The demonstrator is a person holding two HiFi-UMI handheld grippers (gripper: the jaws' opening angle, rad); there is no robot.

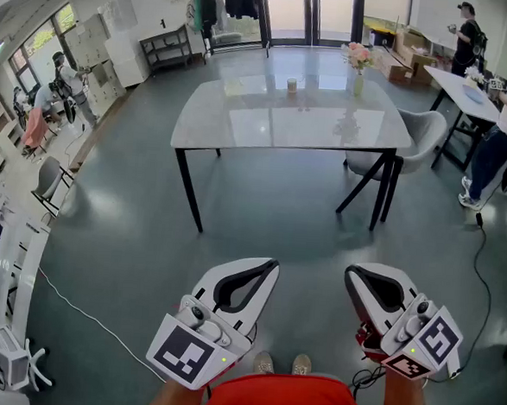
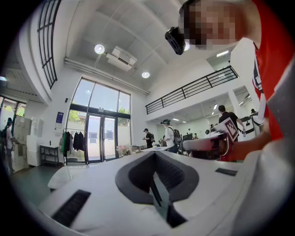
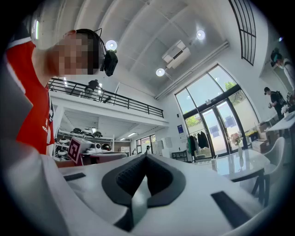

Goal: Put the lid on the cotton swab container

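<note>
Your left tool [image 1: 266,269] and right tool [image 1: 354,280] are both closed with nothing between the jaws, held over the floor [image 1: 269,220] well short of the bench [image 1: 242,123]. A small container [image 1: 291,86], too distant to identify, stands near the bench's far edge

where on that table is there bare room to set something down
The table is bare across its whole near half, from the front edge to mid-table. The far edge is busier: a small container stands near its middle and a vase of flowers at its right end, with a free strip between them. A chair borders the right side.
</note>
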